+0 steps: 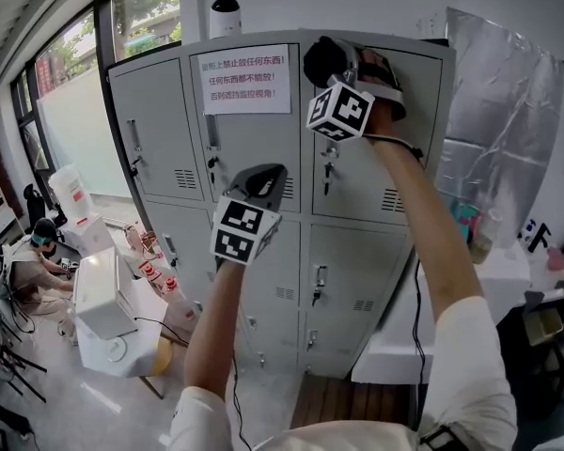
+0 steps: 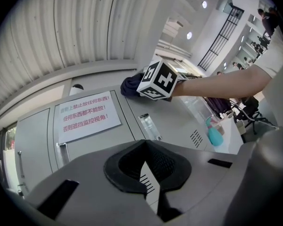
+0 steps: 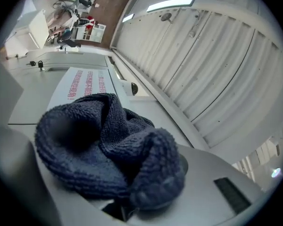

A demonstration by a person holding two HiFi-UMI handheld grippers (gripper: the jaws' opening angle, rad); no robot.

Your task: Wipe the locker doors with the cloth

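The grey lockers [image 1: 395, 163] fill the middle of the head view. My right gripper [image 1: 335, 56] is raised to the top edge of the upper right door, shut on a bunched dark blue cloth [image 1: 320, 60] that is pressed against the metal. That cloth [image 3: 104, 145] hides the jaws in the right gripper view and shows as a dark lump [image 2: 131, 85] in the left gripper view. My left gripper [image 1: 267, 180] is held lower, in front of the middle column. Its jaws are shut with nothing between them [image 2: 144, 142]. A white notice with red print [image 1: 245, 80] is stuck on the upper middle door.
A small white camera [image 1: 225, 15] stands on top of the lockers. At lower left are white boxes [image 1: 103, 299] and a seated person [image 1: 36, 252]. A white table [image 1: 489, 275] with a teal bottle [image 1: 464, 220] abuts the lockers' right side, below a foil sheet [image 1: 508, 111].
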